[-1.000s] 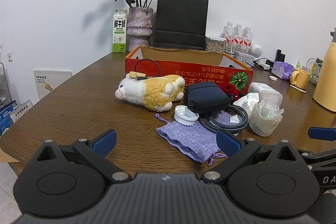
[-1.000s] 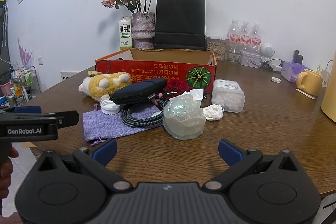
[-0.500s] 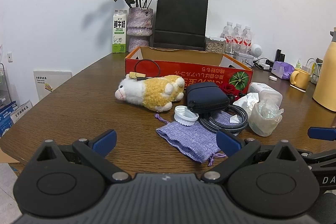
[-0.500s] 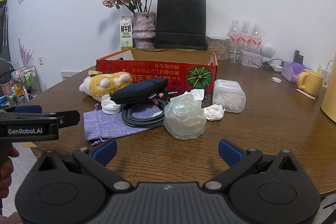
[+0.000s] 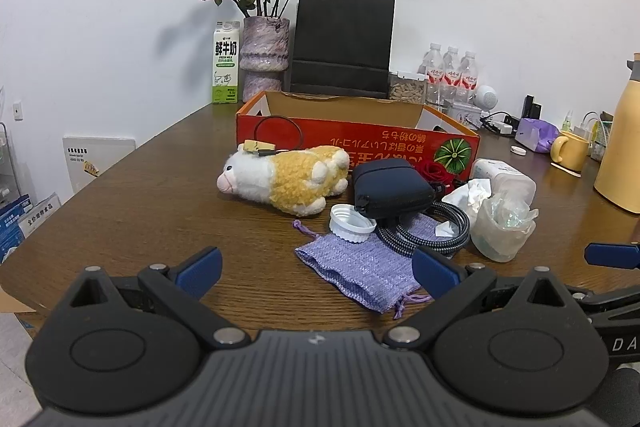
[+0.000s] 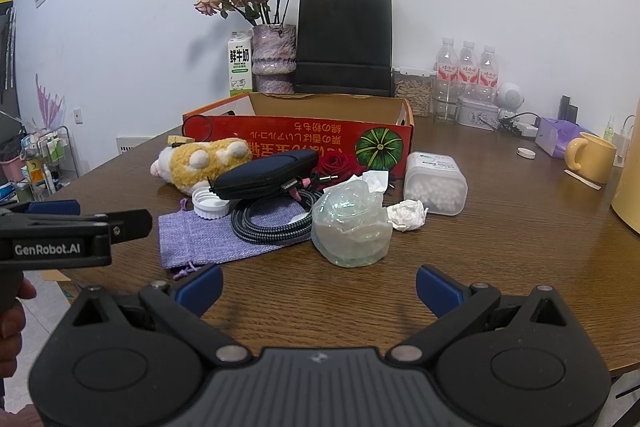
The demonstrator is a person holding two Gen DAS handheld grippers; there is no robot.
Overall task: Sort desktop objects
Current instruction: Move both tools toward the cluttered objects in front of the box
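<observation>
A pile of objects lies before an open red cardboard box (image 5: 356, 143) (image 6: 296, 139): a yellow-white plush toy (image 5: 284, 175) (image 6: 200, 163), a dark zip pouch (image 5: 390, 187) (image 6: 268, 173), a white bottle cap (image 5: 352, 223) (image 6: 210, 203), a purple cloth bag (image 5: 360, 263) (image 6: 200, 239), a coiled braided cable (image 5: 424, 231) (image 6: 272, 223), a clear crumpled cup (image 5: 502, 229) (image 6: 352, 227), crumpled tissue (image 6: 408, 215) and a cotton-swab box (image 6: 436, 183). My left gripper (image 5: 316, 271) and right gripper (image 6: 318, 287) are open and empty, near the table's front edge.
Behind the box stand a milk carton (image 5: 226, 63), a flower vase (image 5: 266, 55), a black paper bag (image 5: 340, 47) and water bottles (image 5: 452, 71). A yellow mug (image 6: 592, 155) and a yellow jug (image 5: 620, 147) stand at the right. The left gripper shows at the right view's left edge (image 6: 56, 235).
</observation>
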